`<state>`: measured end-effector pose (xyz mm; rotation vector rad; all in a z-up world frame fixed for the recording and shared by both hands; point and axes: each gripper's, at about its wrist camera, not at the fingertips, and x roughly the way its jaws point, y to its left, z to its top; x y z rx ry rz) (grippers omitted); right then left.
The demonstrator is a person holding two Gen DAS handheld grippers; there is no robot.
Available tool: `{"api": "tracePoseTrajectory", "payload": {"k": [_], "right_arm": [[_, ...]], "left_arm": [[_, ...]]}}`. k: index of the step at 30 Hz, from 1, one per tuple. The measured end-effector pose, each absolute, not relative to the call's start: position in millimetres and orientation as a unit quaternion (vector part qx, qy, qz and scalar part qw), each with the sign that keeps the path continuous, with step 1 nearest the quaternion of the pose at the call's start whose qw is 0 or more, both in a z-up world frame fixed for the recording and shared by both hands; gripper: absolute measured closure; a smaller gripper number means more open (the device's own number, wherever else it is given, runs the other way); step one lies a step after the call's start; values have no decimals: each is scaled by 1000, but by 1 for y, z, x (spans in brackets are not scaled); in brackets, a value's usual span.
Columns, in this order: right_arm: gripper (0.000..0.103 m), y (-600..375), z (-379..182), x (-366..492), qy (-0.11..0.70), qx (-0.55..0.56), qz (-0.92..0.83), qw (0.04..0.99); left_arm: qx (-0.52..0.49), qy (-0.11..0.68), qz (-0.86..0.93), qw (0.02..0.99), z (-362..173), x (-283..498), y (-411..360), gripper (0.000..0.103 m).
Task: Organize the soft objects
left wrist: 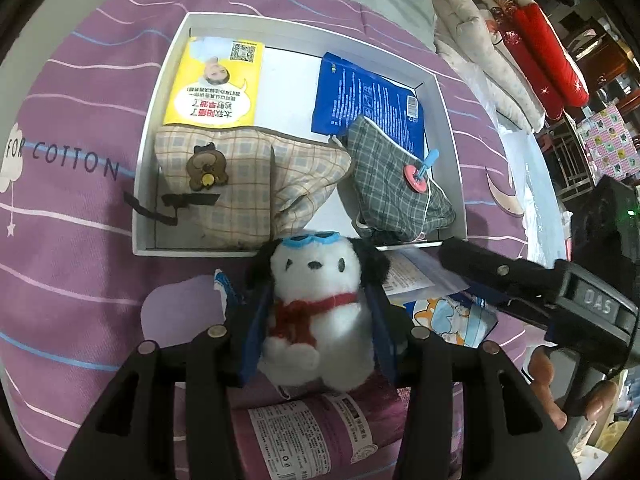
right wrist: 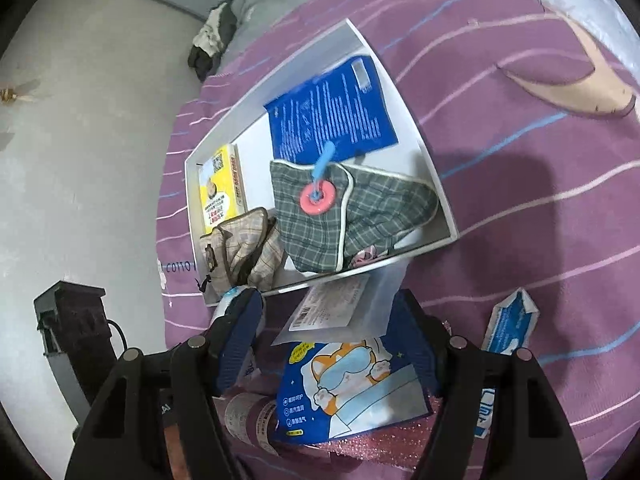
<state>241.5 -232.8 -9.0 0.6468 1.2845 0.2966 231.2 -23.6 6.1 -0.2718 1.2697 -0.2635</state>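
My left gripper (left wrist: 316, 304) is shut on a white plush dog (left wrist: 316, 320) with black ears, blue goggles and a red scarf, held just in front of the near wall of a white box (left wrist: 448, 128). The box holds a beige checked pouch (left wrist: 240, 180), a grey plaid pouch (left wrist: 396, 188), a yellow pack (left wrist: 218, 80) and a blue pack (left wrist: 360, 96). My right gripper (right wrist: 332, 320) is open and empty, hovering over a blue cartoon-cat packet (right wrist: 352, 384) and a clear flat packet (right wrist: 340, 312) in front of the box (right wrist: 436, 184).
Everything lies on a purple striped bedsheet (left wrist: 72, 240). A maroon wrapped roll (left wrist: 304, 436) lies under the left gripper. A small white-blue packet (right wrist: 508, 324) lies right of the right gripper. Folded quilts (left wrist: 520, 60) are stacked at the far right.
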Motion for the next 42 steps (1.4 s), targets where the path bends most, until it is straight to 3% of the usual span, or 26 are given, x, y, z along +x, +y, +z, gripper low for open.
{"api": "tracePoseTrajectory", "payload": {"k": [6,11,21,26,42], "right_arm": [[34,-232,-17,243,589,330,138,725],[58,-228,-23,243,597,339,131,715],[76,-219,-26,241,602,323,111,722],[90,-222,-30,232,602,324,104,722],[91,-215,-25,223,585,306,89,746]], "left_arm": [[-126,592,-124,786,5,232,-25,54],[-120,599,-124,782,-1,233,-31,54],[-126,614,-115,771,-2,232,-28,55],[-144,612,-124,768,11,217,-23,55],[-180,593,-116,776,16,198,5,55]]}}
